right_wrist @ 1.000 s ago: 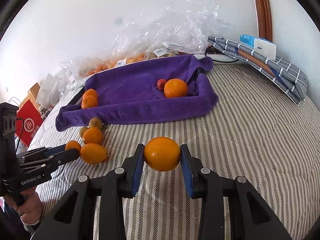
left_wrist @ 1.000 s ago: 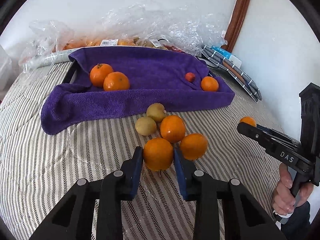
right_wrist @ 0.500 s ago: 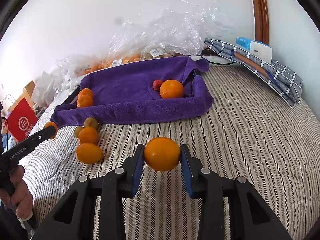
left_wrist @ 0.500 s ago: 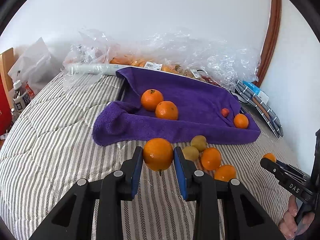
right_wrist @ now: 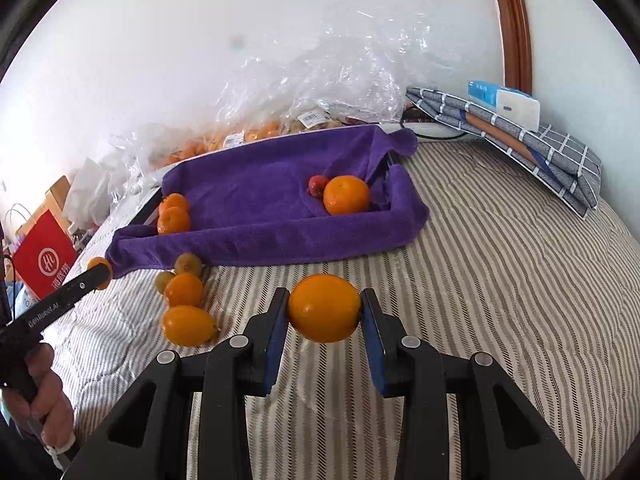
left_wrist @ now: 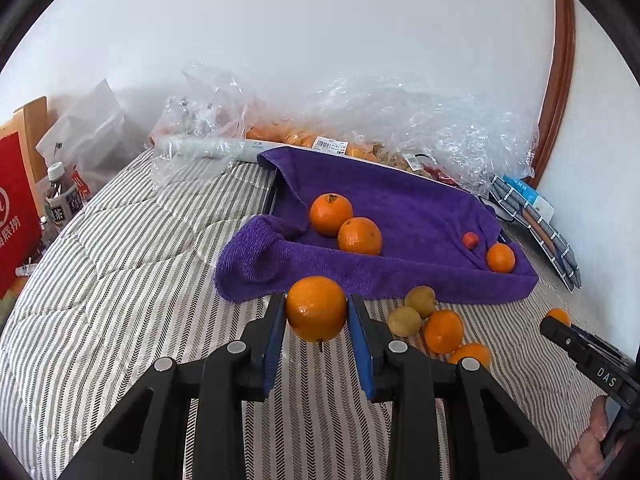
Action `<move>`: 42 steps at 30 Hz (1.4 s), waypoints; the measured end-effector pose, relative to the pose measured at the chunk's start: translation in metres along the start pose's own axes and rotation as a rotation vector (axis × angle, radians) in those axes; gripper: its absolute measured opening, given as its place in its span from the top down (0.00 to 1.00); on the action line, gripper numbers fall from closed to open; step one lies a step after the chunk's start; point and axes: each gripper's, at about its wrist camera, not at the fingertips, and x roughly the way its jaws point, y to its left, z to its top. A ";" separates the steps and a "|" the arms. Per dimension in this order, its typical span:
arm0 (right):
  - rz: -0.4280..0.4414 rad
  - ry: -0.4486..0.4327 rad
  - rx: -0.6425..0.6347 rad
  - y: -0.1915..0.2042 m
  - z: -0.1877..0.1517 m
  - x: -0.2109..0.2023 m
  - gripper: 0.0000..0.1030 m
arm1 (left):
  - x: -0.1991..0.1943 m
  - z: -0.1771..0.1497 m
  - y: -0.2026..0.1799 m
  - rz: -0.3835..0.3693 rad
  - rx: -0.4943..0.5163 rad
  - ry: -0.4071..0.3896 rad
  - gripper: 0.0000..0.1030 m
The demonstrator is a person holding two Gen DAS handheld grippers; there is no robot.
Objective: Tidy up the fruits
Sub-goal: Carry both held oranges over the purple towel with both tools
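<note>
My left gripper (left_wrist: 316, 322) is shut on an orange (left_wrist: 316, 308), held above the striped bed in front of the purple towel tray (left_wrist: 400, 276). My right gripper (right_wrist: 323, 322) is shut on another orange (right_wrist: 323, 307), also above the bed. The tray holds two oranges (left_wrist: 346, 224) at its left, and one orange (left_wrist: 500, 258) with a small red fruit (left_wrist: 470, 240) at its right. Two oranges (left_wrist: 443, 331) and two yellow-green fruits (left_wrist: 412, 312) lie on the bed before the tray. These loose fruits also show in the right wrist view (right_wrist: 184, 292).
Clear plastic bags of fruit (left_wrist: 360, 136) lie behind the tray against the wall. A folded checked cloth with a tissue pack (right_wrist: 520, 128) is at the back right. A red bag (left_wrist: 16, 208) and bottles (left_wrist: 60, 204) stand at the bed's left.
My left gripper lifted its orange off the bed and moved left and back, away from the loose fruit pile. My right gripper held its orange almost still.
</note>
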 end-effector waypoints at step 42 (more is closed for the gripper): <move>0.063 0.035 -0.076 0.030 0.072 0.097 0.65 | 0.087 0.062 0.002 -0.017 -0.050 0.093 0.71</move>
